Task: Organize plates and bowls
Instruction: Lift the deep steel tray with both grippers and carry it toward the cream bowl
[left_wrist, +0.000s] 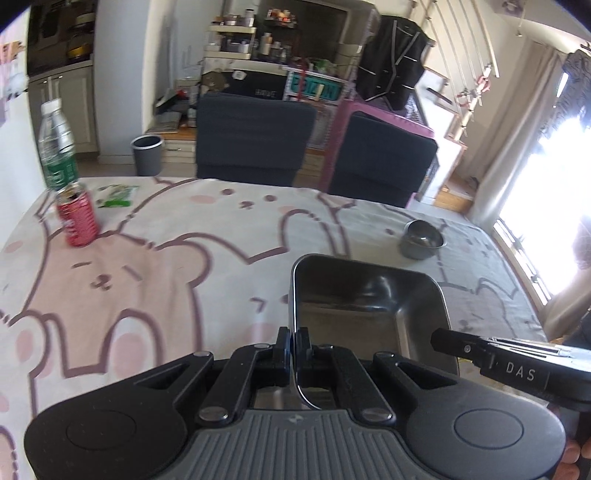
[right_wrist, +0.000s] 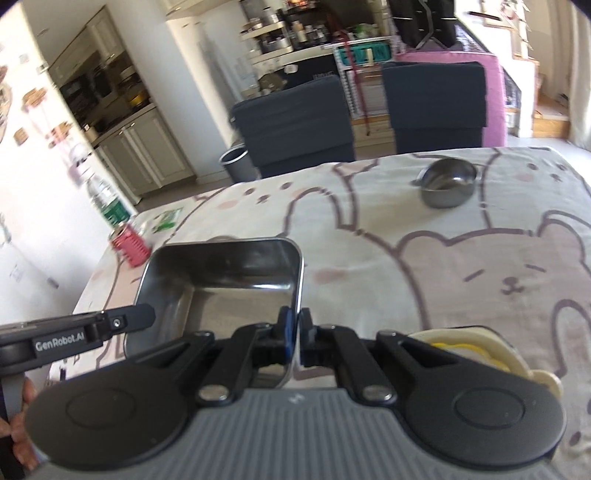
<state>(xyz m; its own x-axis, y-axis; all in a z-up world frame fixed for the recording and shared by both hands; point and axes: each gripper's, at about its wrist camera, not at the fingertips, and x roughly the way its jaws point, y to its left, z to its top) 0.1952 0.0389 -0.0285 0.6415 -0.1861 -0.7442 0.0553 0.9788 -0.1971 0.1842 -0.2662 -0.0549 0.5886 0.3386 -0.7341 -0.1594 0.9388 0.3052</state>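
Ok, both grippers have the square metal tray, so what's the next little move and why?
Probably carry the square metal tray, pinched at opposite rims by the left gripper and right gripper, toward the small metal bowl and set it down alongside, grouping the dishes.

Bare tablecloth (left_wrist: 155, 280) before steel bowl (left_wrist: 423, 240)

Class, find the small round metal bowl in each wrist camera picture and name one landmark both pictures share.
Left wrist view: the small round metal bowl sits right of centre, on the tablecloth beyond the rectangular metal tray.
Right wrist view: the bowl sits upper right, near the table's far edge.
Shared landmark: the red can at the left.
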